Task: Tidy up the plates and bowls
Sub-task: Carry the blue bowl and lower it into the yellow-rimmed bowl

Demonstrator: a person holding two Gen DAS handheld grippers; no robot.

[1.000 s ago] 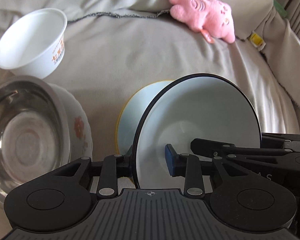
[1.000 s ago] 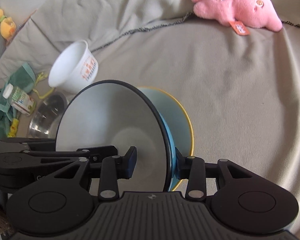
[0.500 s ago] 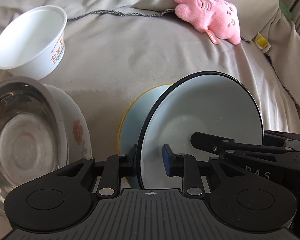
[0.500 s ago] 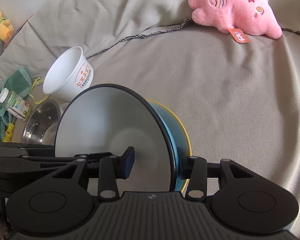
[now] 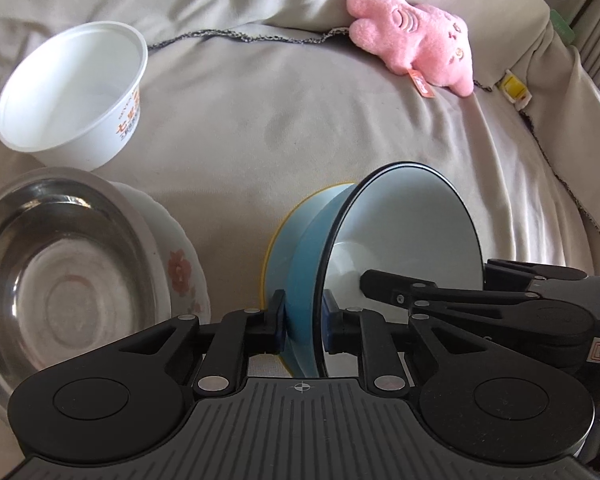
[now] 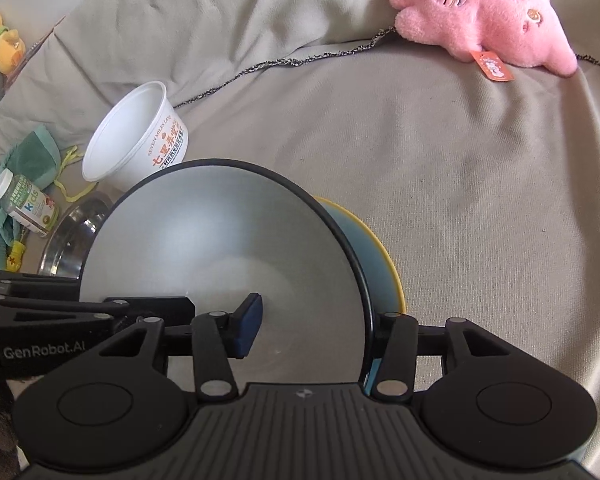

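A blue bowl point(image 5: 404, 232) with a black rim and pale inside stands tilted on its edge on the beige cover. It leans against a light blue plate with a yellow rim point(image 5: 290, 224). My left gripper point(image 5: 304, 322) is closing, and its pads press the bowl's wall near the rim from both sides. My right gripper point(image 6: 314, 320) straddles the opposite rim and is opening. One of its pads point(image 6: 248, 320) sits inside the bowl, away from the wall, and the other finger is outside the rim.
A white disposable bowl point(image 5: 72, 92) lies on its side at the back left. A steel bowl point(image 5: 60, 280) rests in a white flowered dish point(image 5: 180, 276). A pink plush toy point(image 5: 416, 36) lies at the back. In the right wrist view a small bottle point(image 6: 24, 200) and green cloth are far left.
The left jaws have narrowed onto the bowl's wall. The right jaws have spread, and their inner pad has come off the bowl. The bowl has turned a little, so its blue outside shows.
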